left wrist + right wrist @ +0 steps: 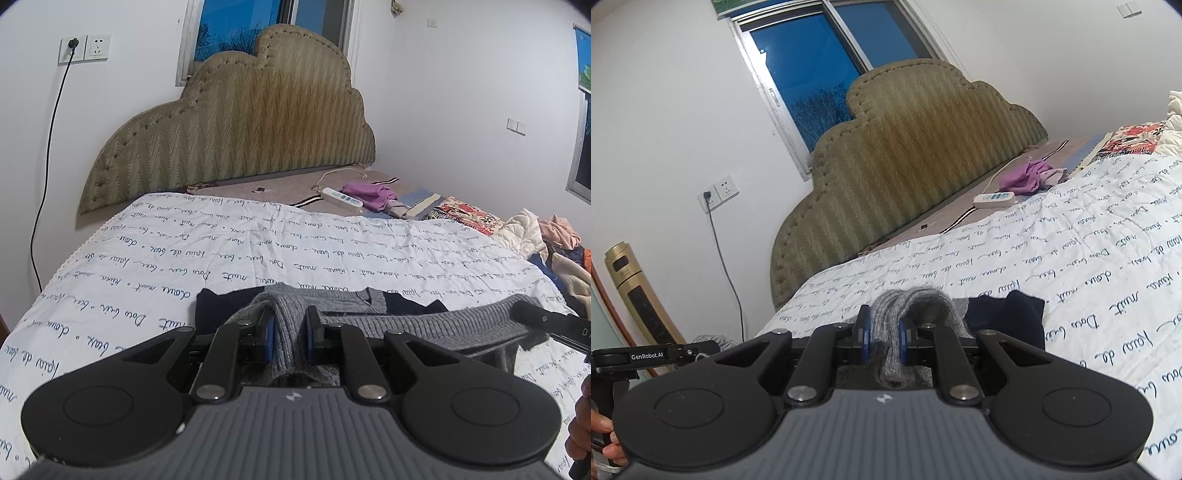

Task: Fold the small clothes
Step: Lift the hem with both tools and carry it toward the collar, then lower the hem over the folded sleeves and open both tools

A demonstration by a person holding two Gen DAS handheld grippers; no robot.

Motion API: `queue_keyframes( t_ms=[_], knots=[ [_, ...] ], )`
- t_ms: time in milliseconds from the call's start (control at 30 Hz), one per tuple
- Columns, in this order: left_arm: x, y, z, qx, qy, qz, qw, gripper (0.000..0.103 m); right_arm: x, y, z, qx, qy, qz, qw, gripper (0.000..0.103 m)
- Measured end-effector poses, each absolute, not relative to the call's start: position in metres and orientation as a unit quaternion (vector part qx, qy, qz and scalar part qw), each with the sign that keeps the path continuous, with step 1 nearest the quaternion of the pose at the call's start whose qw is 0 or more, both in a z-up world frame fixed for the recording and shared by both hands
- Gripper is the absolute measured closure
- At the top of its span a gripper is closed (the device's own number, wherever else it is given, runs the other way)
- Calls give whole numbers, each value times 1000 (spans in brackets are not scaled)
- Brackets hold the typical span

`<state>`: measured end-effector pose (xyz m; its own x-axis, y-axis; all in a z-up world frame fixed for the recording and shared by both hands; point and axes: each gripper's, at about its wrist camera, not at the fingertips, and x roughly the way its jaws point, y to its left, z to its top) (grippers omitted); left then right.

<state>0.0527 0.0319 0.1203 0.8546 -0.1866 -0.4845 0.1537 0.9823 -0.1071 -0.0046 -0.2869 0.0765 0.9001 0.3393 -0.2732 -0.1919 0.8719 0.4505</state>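
Sweater (369, 314), one grey knit with navy parts, lies on a script-printed quilt (184, 258); two grippers, left gripper (288, 334) and right gripper (884, 334), each pinch its grey fabric.

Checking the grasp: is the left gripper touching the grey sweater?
Touching: the left wrist view shows the left gripper pinching a fold of the grey sweater.
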Motion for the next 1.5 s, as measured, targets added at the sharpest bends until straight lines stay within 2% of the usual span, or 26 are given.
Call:
queue_keyframes(
  t_ms=[667, 1000, 1400, 1433, 1467, 1500],
  knots=[
    [155, 25, 99, -11, 291, -45, 956, 87, 81, -293, 52, 229, 217, 101, 944, 89],
    [214, 18, 60, 9, 343, -28, 939, 87, 130, -292, 28, 233, 263, 83, 932, 88],
    [254, 23, 30, -13, 382, -18, 924, 87, 174, -305, -4, 273, 313, 79, 906, 88],
    [257, 24, 28, -16, 385, -16, 923, 87, 177, -306, -6, 275, 315, 78, 905, 88],
    [261, 25, 26, -19, 387, -13, 922, 96, 181, -307, -8, 275, 319, 76, 904, 88],
    [264, 27, 24, -19, 390, -10, 921, 95, 184, -308, -9, 275, 322, 74, 903, 88]
  ],
)
